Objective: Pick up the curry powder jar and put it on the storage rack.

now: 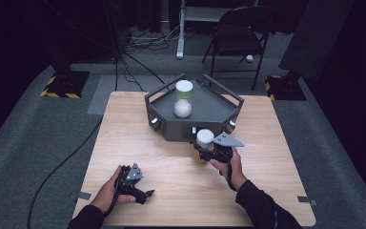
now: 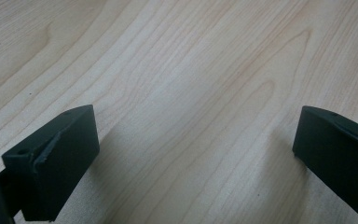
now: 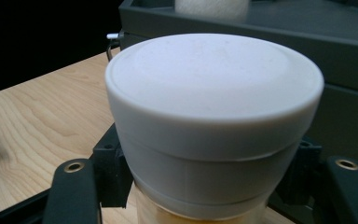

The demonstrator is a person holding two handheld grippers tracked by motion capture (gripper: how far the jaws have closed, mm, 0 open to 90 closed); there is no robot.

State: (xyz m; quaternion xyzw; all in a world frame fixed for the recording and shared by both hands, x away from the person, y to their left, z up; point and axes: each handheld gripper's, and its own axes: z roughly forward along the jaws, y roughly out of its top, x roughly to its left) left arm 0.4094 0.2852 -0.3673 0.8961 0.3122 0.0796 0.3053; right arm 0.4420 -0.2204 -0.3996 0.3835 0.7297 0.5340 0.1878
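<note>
The right gripper (image 3: 200, 196) has its jaws clenched on a jar (image 3: 209, 140) with a white cap, just under that cap; in the right gripper view the black jaws press against the jar's sides, and a pale yellowish content shows at the bottom edge below the cap. That close view hides the lower part of the jar. The high view gives the rest: the jar (image 1: 204, 143) stands upright, its long axis vertical and its cap pointing up, just in front of the grey tray (image 1: 209, 112), near the tray's front right corner, with the right gripper (image 1: 208, 151) around it and the person's right hand (image 1: 228, 164) behind it. Whether the jar's base touches the table (image 1: 171, 157) I cannot tell.

The right gripper view also shows the tray's dark front wall (image 3: 345, 60) right behind the cap, and above that wall the lower part of a second jar (image 3: 212, 7). In the high view this second jar (image 1: 183, 99) stands upright inside the tray, white cap on top, white content below.

The left gripper (image 2: 196, 154) has its jaws released and wide apart, with bare wood grain of the table between them. In the high view the left gripper (image 1: 134, 183) lies low over the table, well apart from the tray, toward the near left edge, held by the left hand (image 1: 109, 191).
</note>
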